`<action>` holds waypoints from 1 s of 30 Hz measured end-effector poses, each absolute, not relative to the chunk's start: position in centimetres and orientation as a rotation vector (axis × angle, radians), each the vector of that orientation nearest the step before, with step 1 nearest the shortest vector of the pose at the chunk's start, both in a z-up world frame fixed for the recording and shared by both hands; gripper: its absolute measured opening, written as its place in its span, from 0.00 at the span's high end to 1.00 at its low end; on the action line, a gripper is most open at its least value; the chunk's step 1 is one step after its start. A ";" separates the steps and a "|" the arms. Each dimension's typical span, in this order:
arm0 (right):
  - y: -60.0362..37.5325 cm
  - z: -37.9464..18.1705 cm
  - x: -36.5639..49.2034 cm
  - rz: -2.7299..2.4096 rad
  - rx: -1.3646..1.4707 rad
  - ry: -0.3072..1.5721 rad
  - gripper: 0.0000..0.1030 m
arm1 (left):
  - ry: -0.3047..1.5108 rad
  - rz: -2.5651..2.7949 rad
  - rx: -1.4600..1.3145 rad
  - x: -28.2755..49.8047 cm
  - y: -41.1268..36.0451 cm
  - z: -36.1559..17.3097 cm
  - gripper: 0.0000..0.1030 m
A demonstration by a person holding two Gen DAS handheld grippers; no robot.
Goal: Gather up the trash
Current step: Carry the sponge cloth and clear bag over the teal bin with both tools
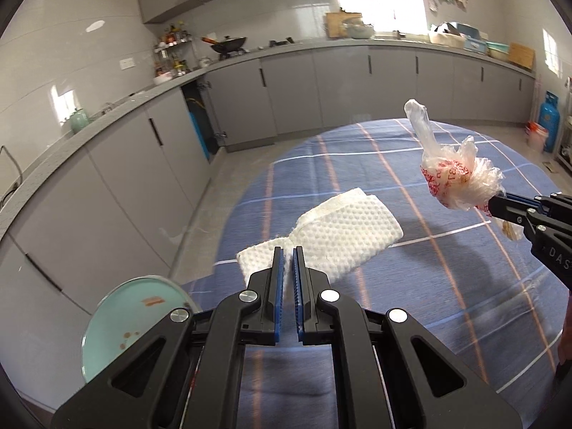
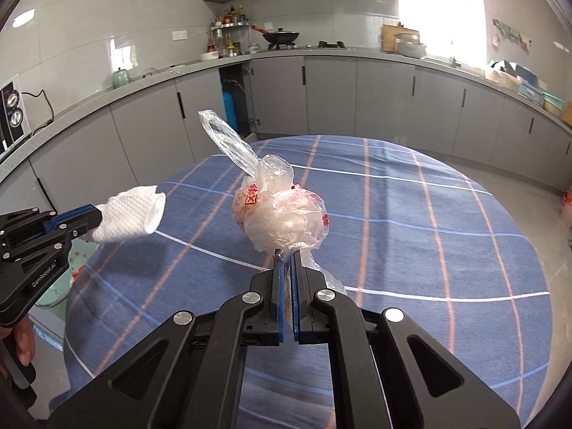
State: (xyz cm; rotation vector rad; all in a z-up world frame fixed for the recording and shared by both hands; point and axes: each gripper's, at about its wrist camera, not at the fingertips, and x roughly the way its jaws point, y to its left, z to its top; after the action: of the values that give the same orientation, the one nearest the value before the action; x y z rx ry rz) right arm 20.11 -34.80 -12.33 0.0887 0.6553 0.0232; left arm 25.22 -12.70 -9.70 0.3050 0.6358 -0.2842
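Observation:
My left gripper (image 1: 289, 254) is shut on a white dimpled paper towel (image 1: 343, 236) and holds it above the round table with the blue plaid cloth (image 1: 411, 314). My right gripper (image 2: 285, 255) is shut on a crumpled clear plastic bag with red print (image 2: 282, 214), also held above the table. In the left wrist view the bag (image 1: 454, 178) hangs at the right, held by the right gripper (image 1: 495, 203). In the right wrist view the towel (image 2: 128, 214) sticks out of the left gripper (image 2: 96, 214) at the left.
A pale green plate (image 1: 132, 321) with food bits sits below the table's left edge. Grey kitchen cabinets (image 1: 286, 85) and a worktop with a wok (image 1: 228, 44) curve round behind. A blue gas cylinder (image 1: 548, 121) stands at the far right.

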 end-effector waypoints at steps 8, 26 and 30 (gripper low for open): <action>-32.0 -11.6 21.1 0.084 0.079 0.642 0.96 | 0.596 -0.212 0.276 24.0 -9.1 -8.6 0.94; -26.5 -10.8 23.7 0.200 0.047 0.620 0.96 | 0.580 -0.124 0.235 23.1 -3.7 -8.0 0.94; -25.2 -10.5 23.8 0.219 0.035 0.608 0.96 | 0.580 -0.106 0.227 23.1 -2.7 -7.9 0.94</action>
State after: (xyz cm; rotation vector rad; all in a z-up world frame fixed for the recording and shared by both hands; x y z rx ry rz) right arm 23.81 -25.22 -10.49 0.0345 0.6083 0.2187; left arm 23.10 -2.67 -7.91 0.2268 0.5801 -0.1061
